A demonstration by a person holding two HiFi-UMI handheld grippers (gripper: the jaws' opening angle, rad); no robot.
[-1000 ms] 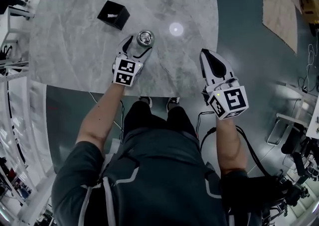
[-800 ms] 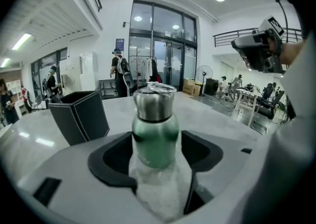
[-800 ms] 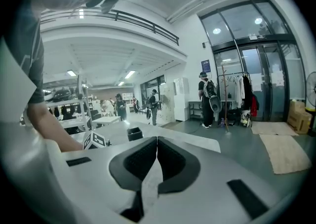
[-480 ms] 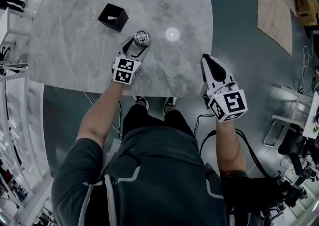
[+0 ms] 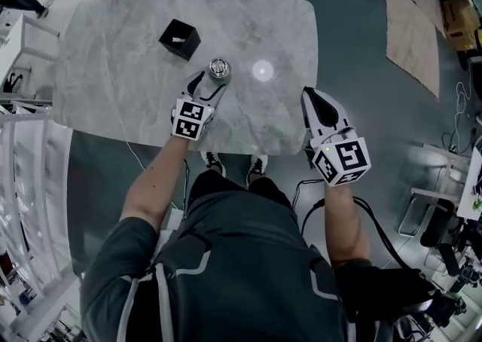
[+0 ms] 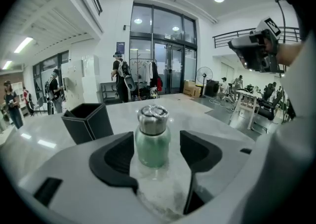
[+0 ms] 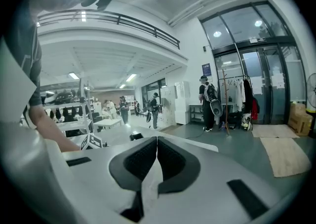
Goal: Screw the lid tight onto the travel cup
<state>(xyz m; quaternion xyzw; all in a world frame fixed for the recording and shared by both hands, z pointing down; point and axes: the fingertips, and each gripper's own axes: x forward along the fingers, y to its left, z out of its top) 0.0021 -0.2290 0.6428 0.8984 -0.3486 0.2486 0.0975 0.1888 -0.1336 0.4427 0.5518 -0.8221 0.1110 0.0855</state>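
Observation:
A green travel cup with a steel lid on it stands upright on the marble table. My left gripper reaches it from the near side. Its jaws have just been closing and the cup stands between the fingertips. The left pad lies at the cup's edge, while a narrow gap shows at the right pad, so the gripper is open. My right gripper is shut and empty, its pads together, near the table's front right edge.
A black open box stands on the table behind and to the left of the cup, also visible in the left gripper view. A bright light spot lies right of the cup. People stand far off in the room.
The left gripper's jaws have narrowed around the cup, which has kept its place on the table. Both grippers have risen slightly.

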